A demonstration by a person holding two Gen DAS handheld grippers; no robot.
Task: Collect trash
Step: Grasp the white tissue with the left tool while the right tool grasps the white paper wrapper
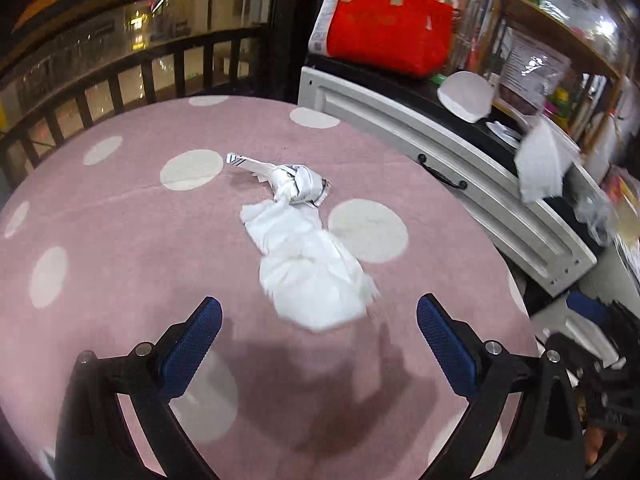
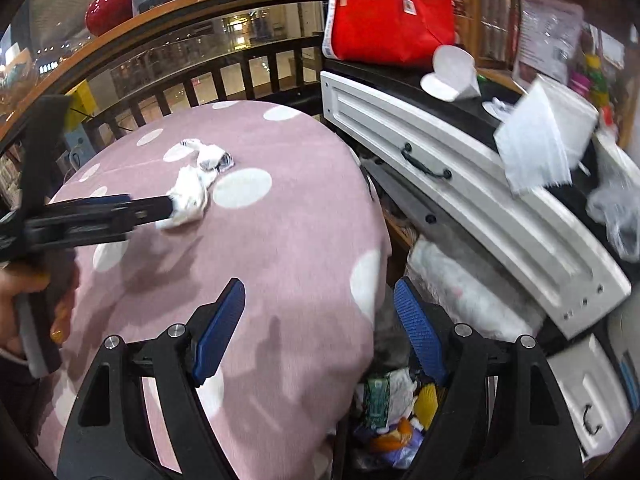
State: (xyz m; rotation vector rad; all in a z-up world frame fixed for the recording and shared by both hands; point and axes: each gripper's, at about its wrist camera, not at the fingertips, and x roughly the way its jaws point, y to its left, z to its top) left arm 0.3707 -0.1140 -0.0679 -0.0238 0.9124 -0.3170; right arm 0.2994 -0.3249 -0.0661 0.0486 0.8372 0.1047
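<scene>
Nearest in the left wrist view, the left claw (image 1: pixel 319 332) stands spread wide with nothing between its blue pads (image 1: pixel 192 348), hanging over the pink polka-dot counter (image 1: pixel 120 240). Just beyond its tips, at twelve o'clock, lies a crumpled white tissue (image 1: pixel 308 268), touching a twisted printed wrapper (image 1: pixel 296 184) farther off.

In the right wrist view the right claw (image 2: pixel 320 324) is likewise spread and empty, over the counter's edge; below it, at five o'clock, a bin of mixed trash (image 2: pixel 392 412) shows. At nine o'clock a hand (image 2: pixel 24 304) holds the left tool, whose tip reaches beside the tissue.

Farther, at two o'clock, stands a white cabinet (image 2: pixel 460 184) with a black handle, white paper pieces on top, and a red bag (image 2: pixel 392 20) behind.
</scene>
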